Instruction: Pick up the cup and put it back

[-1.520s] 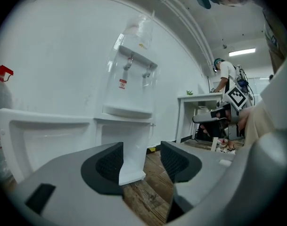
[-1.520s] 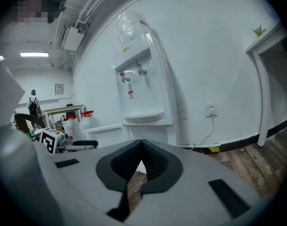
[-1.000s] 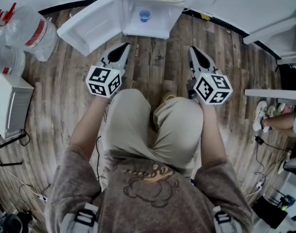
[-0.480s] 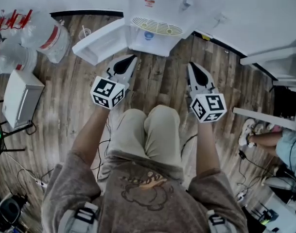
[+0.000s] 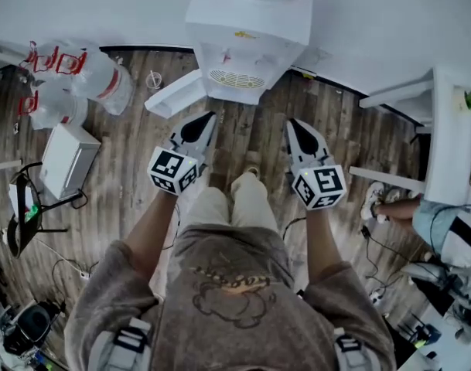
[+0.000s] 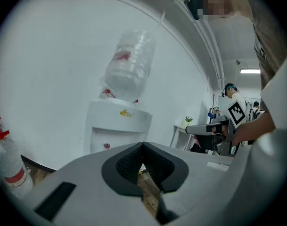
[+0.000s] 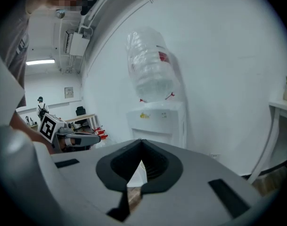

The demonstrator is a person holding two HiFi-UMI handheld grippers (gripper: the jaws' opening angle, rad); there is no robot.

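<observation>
No blue cup shows in any view; the inside of the white water dispenser (image 5: 247, 29) is hidden from above, and its lower door (image 5: 173, 99) stands swung open to the left. My left gripper (image 5: 206, 119) is shut and empty, held in the air short of the dispenser. My right gripper (image 5: 295, 124) is beside it, also shut and empty. The left gripper view looks over closed jaws at the dispenser (image 6: 117, 126) with its bottle (image 6: 127, 67). From the right gripper view I see the dispenser (image 7: 157, 121) and bottle (image 7: 150, 67) ahead as well.
Large water bottles (image 5: 80, 83) lie at the left near a white box-shaped appliance (image 5: 65, 157). A small clear cup (image 5: 154, 79) stands on the wooden floor by the door. A white table (image 5: 452, 130) and another person's feet (image 5: 390, 203) are at the right. Cables run over the floor.
The person has risen from a crouch, so the head view is higher and farther back. The dispenser's open compartment with the blue cup has passed out of sight. Both grippers stayed shut.
</observation>
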